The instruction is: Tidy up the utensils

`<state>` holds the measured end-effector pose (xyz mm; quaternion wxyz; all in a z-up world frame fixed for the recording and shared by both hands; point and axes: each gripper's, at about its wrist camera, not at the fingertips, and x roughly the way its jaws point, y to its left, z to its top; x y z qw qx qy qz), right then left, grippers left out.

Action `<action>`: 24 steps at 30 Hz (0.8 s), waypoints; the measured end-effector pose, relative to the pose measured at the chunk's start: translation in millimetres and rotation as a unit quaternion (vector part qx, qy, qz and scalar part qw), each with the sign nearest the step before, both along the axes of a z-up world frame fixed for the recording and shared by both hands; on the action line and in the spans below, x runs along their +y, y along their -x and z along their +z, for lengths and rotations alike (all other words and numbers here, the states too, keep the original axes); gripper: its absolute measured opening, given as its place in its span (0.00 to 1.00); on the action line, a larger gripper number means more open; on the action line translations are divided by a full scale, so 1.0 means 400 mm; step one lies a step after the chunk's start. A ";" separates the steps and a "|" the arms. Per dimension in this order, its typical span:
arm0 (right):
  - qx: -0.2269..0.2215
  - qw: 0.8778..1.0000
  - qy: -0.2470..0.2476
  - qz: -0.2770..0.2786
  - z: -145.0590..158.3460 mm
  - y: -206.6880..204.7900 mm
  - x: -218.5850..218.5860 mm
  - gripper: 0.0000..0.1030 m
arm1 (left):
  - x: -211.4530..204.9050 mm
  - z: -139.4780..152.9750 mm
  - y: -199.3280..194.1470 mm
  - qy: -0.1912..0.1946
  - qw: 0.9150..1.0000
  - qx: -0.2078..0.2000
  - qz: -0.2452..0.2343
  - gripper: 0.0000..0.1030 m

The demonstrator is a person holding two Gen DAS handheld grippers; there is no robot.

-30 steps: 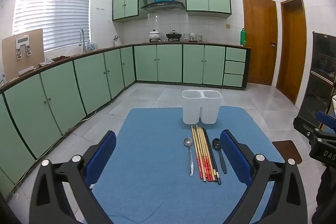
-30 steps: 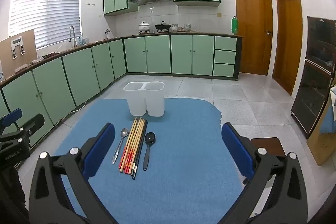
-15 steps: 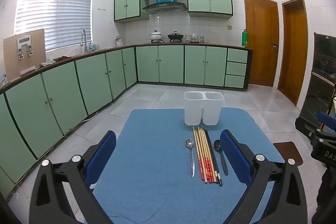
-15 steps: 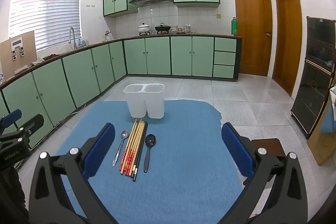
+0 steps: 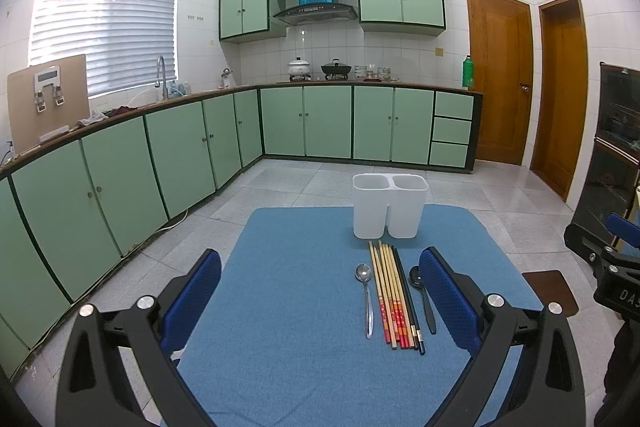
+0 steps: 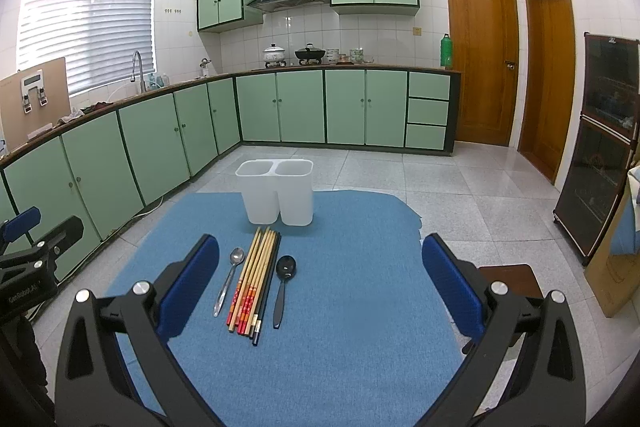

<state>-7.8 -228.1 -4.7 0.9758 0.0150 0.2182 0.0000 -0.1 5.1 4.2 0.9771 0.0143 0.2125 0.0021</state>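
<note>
The left claw point(image 5: 320, 291) stands wide apart and holds nothing; its black angular arms end in blue pads point(image 5: 192, 295) with a fine pebbled surface. The right claw point(image 6: 320, 279) is spread the same way, also bare, with the same matte black frame and silver bolt heads.

Both hang above a counter covered by a blue woven mat point(image 5: 296, 347) with rounded corners. On the mat, between the left claw's pads and toward the right one, lie the utensils, side by side and near touching. The slim, shiny metal spoon point(image 5: 367, 297) sits leftmost, bowl toward the far edge and handle toward the camera. Next to it is the bundle of chopsticks point(image 5: 394, 297), pale wood with red printed bands at the near ends and one or two black ones on the right; their long axis runs from the camera toward the holder, thin tips farthest away. The matte black spoon point(image 6: 283, 287) lies on their right, bowl also pointing away.

Just beyond the chopstick tips stands an upright white plastic holder point(image 5: 389, 205), smooth, with two rounded compartments side by side, both open at the top.
</note>
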 end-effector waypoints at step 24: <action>0.001 1.000 -0.001 -0.001 -0.005 -0.003 -0.003 0.95 | 0.011 0.000 -0.002 -0.002 1.000 0.000 0.001 0.94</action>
